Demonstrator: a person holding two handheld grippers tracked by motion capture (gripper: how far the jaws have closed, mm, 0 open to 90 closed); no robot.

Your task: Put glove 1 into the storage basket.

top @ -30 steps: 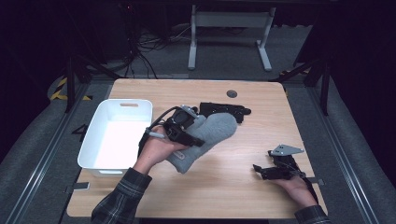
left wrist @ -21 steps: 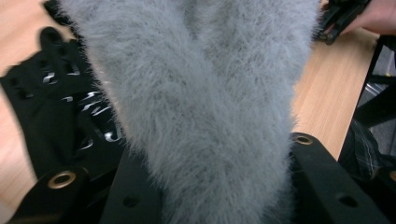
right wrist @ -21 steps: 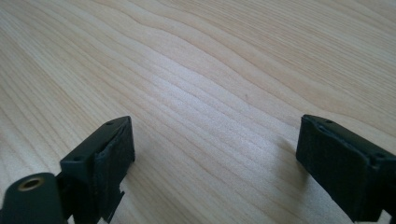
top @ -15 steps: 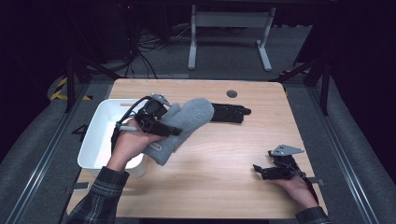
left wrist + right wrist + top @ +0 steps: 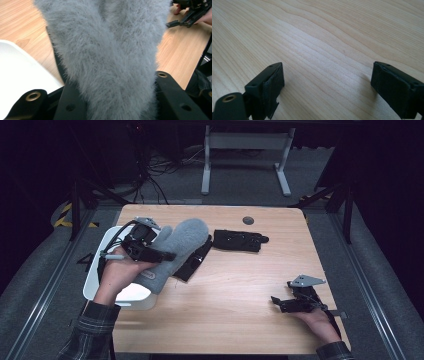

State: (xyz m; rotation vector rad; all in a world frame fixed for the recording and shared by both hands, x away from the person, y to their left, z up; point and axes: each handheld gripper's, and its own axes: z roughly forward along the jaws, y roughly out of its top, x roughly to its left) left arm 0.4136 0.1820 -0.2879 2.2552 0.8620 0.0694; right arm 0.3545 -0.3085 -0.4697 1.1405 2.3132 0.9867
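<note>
A fluffy grey mitten (image 5: 182, 240) hangs above the table's left side, with my left gripper (image 5: 162, 253) shut on its cuff end. In the left gripper view the mitten (image 5: 110, 50) sits between the two black jaws and hides most of the table. Its lower end overlaps the right rim of the white bin (image 5: 102, 270). A black glove (image 5: 239, 240) lies flat at the table's back middle, and another black glove (image 5: 193, 262) lies partly under the mitten. My right gripper (image 5: 278, 303) rests on the table at the front right, open and empty (image 5: 327, 85).
The white bin (image 5: 20, 72) stands at the table's left edge, under the left hand. A small dark round disc (image 5: 248, 220) sits near the back edge. The right gripper (image 5: 191, 15) shows far off across bare wood.
The left gripper has carried the grey mitten leftward and a little up, from the table's middle to over the bin's rim, uncovering a black glove. The right gripper has stayed put.
</note>
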